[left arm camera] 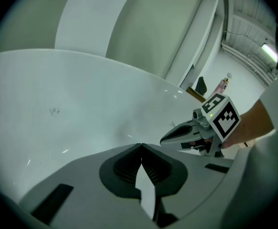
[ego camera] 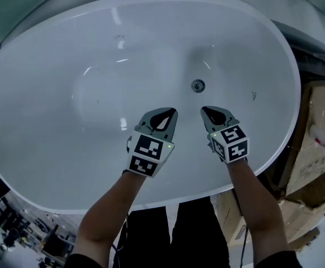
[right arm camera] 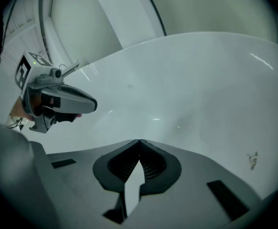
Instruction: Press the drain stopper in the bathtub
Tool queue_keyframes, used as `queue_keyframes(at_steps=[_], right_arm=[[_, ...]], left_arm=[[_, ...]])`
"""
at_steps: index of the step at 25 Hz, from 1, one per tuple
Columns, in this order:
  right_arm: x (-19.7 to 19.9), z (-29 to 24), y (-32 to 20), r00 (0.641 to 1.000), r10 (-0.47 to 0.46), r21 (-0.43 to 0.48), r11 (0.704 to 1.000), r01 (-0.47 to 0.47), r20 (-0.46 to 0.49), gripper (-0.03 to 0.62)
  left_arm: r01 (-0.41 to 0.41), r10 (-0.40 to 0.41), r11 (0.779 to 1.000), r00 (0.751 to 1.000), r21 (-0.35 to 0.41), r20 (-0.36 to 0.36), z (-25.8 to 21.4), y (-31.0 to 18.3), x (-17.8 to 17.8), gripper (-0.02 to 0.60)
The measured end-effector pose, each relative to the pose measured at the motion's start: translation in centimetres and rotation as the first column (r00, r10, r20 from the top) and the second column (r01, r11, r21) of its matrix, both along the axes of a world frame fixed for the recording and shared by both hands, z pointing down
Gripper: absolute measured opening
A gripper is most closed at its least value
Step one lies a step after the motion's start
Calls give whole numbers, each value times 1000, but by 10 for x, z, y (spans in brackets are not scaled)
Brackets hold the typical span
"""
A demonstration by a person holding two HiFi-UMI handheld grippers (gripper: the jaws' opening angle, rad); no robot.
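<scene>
A small round metal drain stopper (ego camera: pixel 197 85) sits on the floor of the white oval bathtub (ego camera: pixel 34 172), just ahead of the right gripper (ego camera: pixel 205 110); its claw is clenched empty, probably to prod with closed tips; the left gripper (ego camera: pixel 172 111), equally clenched and empty, hangs beside; brown cardboard boxes (ego camera: pixel 319 127) stand outside; nothing blocks the path.

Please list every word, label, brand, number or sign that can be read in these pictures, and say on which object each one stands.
No text can be read anywhere.
The dark mark on the bathtub wall: too small to read.
The cube on the left gripper and the one on the right gripper: square marker patterns only, no letters or numbers.
The cardboard boxes: no legible print.
</scene>
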State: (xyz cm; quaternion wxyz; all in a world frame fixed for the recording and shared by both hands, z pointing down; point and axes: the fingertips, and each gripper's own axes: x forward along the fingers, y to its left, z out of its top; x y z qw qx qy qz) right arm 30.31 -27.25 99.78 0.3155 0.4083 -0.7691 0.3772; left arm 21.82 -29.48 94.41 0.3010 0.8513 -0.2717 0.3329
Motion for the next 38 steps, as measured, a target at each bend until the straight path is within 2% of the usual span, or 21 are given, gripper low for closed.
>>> queue_keyframes(at_steps=[4, 7, 10, 15, 19, 22, 29, 33, 38], right_arm=[[9, 46, -8, 998, -38, -27, 999, 37, -49, 15], [11, 74, -23, 998, -23, -38, 999, 21, -62, 15], [13, 105, -38, 995, -34, -48, 998, 30, -93, 15], [23, 179, -41, 983, -66, -123, 991, 45, -170, 15], [25, 228, -44, 972, -80, -156, 987, 46, -220, 18], [25, 247, -45, 964, -92, -168, 985, 50, -248, 20], [40, 278, -47, 950, -101, -207, 978, 39, -294, 29], [43, 286, -40, 936, -145, -264, 963, 59, -322, 29], [43, 294, -36, 916, -182, -279, 957, 81, -357, 24]], left_arm=[[10, -11, 1000, 998, 16, 64, 43, -10, -8, 14], [38, -38, 999, 997, -3, 67, 63, -19, -16, 14], [26, -24, 999, 997, -24, 77, 87, -25, -18, 14], [25, -18, 996, 997, -87, 76, 140, -29, -21, 14], [71, -60, 992, 993, -106, 97, 178, -41, -35, 14], [85, -71, 990, 990, -109, 120, 195, -45, -44, 14], [61, -41, 988, 990, -145, 138, 218, -43, -44, 14], [66, -45, 986, 989, -151, 142, 222, -46, -46, 14], [55, -35, 987, 990, -150, 134, 224, -46, -41, 14]])
